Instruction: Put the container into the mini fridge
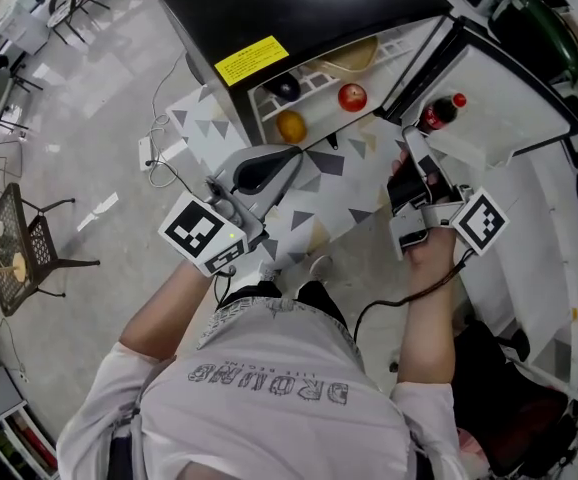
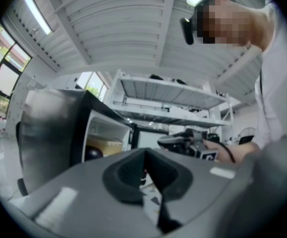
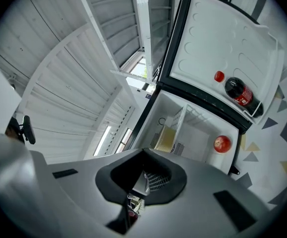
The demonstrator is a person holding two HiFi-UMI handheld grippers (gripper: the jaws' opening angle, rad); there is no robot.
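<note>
We wear a white short-sleeved T-shirt [image 1: 269, 398] with grey lettering printed across it, and a small black camera [image 2: 186, 29] sits on our head. The left gripper [image 1: 297, 155] has a grey shell round a dark, rounded housing. The right gripper [image 1: 415, 150] is black with white parts. Each carries a white cube printed with black square markers: the left cube [image 1: 202, 232] and the right cube [image 1: 480, 220]. A thin black cable [image 1: 389, 308] runs from the right gripper.
</note>
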